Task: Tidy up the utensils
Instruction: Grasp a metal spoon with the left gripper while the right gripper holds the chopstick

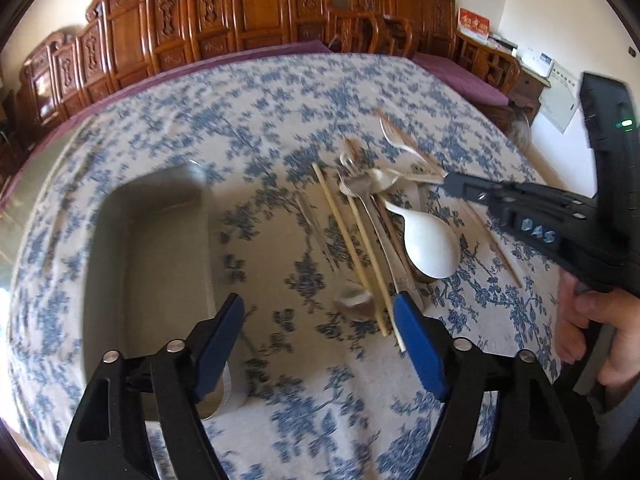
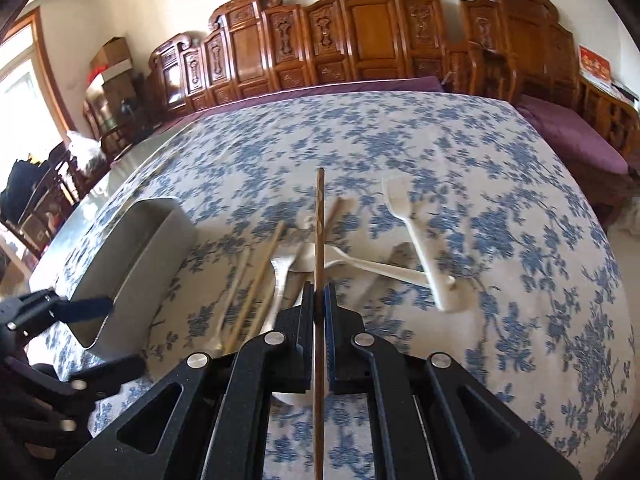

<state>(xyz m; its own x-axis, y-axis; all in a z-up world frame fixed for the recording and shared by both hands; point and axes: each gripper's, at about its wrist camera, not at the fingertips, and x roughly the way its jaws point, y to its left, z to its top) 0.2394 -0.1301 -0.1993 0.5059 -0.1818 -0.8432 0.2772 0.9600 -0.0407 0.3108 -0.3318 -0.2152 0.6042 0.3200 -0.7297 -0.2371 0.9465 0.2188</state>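
Slim dark wooden chopstick [image 2: 319,240], pinched

Both grippers are black plastic with triangular cut-outs in the linkage arms and round silver pivot pins. The left gripper [image 1: 319,318] has 2 blue finger pads [image 1: 420,344]. The right gripper [image 2: 319,296] carries pale handwritten lettering and a small green light.
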